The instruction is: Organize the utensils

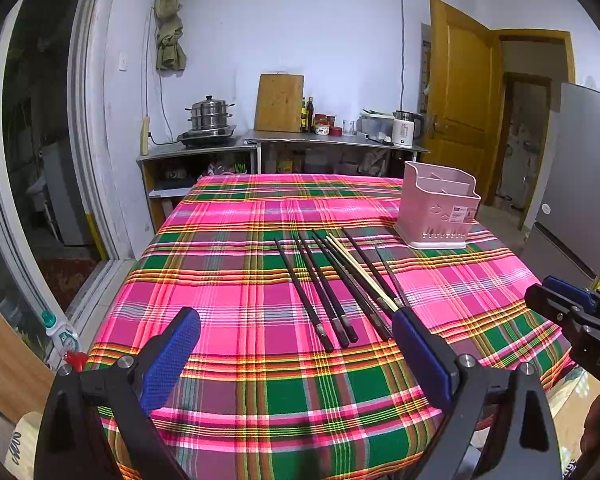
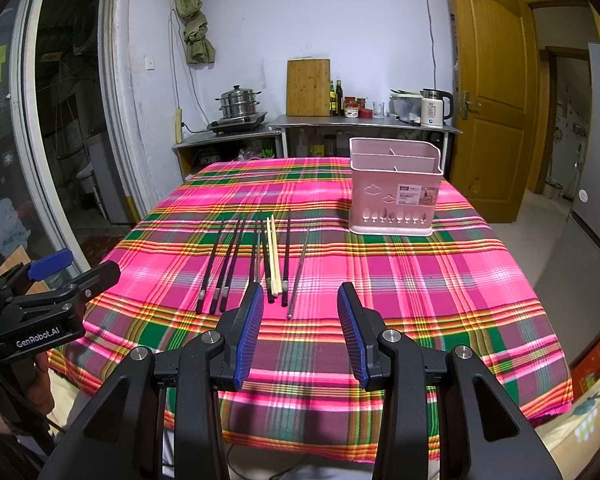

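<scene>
Both grippers, left (image 1: pixel 296 354) and right (image 2: pixel 299 334), are hovering wide open, holding nothing. Chopsticks (image 2: pixel 256 258) are lying on the desk (image 2: pixel 420 280) near a pink basket (image 2: pixel 394 196).

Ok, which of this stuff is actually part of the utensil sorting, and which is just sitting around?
Part of the job:
chopsticks lying loose on the tablecloth
pink utensil basket, no utensils visible inside
left gripper and right gripper, both open

Just lying about:
steamer pot
cutting board
kettle
sauce bottles
</scene>
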